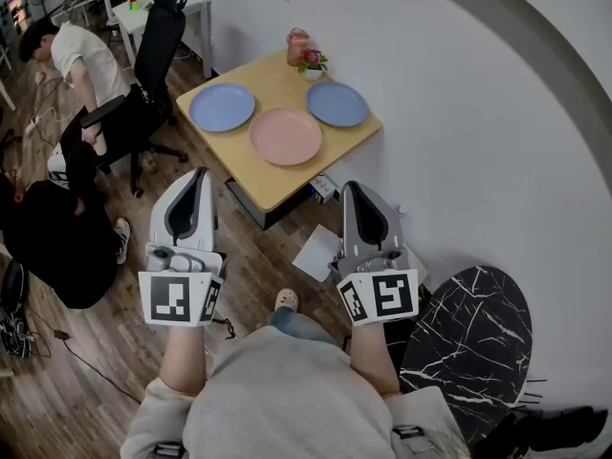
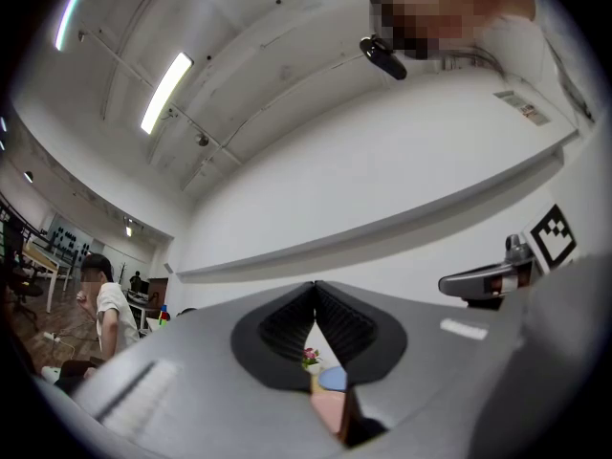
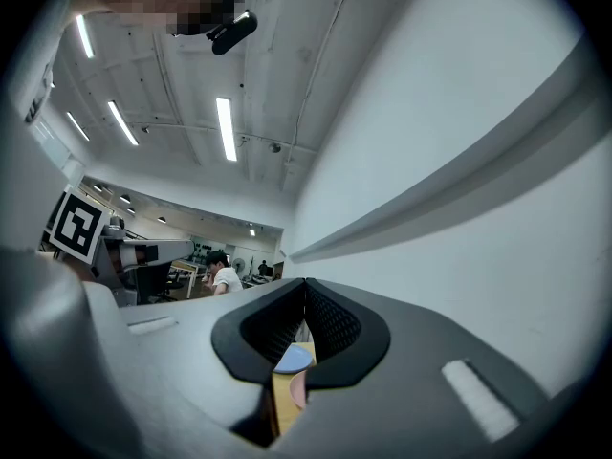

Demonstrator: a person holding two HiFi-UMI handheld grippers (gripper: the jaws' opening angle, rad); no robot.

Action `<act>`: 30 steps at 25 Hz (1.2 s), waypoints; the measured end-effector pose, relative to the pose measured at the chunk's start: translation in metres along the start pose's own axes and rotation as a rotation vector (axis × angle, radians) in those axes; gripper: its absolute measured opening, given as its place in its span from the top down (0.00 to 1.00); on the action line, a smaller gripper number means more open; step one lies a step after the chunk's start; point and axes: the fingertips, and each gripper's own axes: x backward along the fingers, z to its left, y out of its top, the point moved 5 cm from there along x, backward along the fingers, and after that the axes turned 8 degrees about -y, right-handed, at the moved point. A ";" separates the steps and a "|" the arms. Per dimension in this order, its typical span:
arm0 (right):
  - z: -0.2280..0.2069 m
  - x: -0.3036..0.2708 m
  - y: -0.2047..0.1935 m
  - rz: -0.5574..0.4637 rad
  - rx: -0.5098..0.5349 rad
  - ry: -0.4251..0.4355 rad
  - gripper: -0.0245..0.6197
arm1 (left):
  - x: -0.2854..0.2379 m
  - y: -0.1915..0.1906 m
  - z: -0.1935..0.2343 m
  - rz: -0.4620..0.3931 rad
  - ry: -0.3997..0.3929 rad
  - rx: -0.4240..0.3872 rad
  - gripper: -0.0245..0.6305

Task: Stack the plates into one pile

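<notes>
At the far left a person in a white shirt (image 1: pixel 75 54) sits beside a black office chair (image 1: pixel 159 34) on the wooden floor. Our left claw (image 1: pixel 200 173) is held out in front of us, well short of the table (image 1: pixel 260 178); its jaws are pressed together with nothing between them, and its cube carries black-and-white square markers, the only print we can make out. On the wooden table the three plates lie apart, each flat on the top: a blue plate (image 1: pixel 222 107) at the left, a pink plate (image 1: pixel 285 136) in the middle, nearest us, and a second blue plate (image 1: pixel 337 104) at the right. Behind them stand a pink jar (image 1: pixel 297 46) and a small potted flower (image 1: pixel 313 63). Our right claw (image 1: pixel 350 186) is likewise closed tight and empty, near the white wall, with the same kind of marker cube. Further right sits a black marbled round top (image 1: pixel 470 338).
</notes>
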 end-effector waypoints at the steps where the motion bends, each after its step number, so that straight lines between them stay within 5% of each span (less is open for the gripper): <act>1: -0.004 -0.009 0.000 -0.004 -0.001 0.004 0.95 | -0.008 -0.001 0.002 -0.001 0.003 -0.002 0.87; 16: -0.073 -0.103 -0.014 -0.028 -0.011 0.039 0.96 | -0.119 -0.024 0.008 -0.023 0.014 -0.034 0.87; 25: -0.096 -0.128 -0.029 -0.032 -0.058 0.063 0.96 | -0.140 -0.037 0.006 -0.018 0.031 -0.063 0.87; 30: -0.087 -0.139 -0.029 -0.098 0.049 0.130 0.96 | -0.151 -0.043 0.012 -0.041 0.028 -0.056 0.87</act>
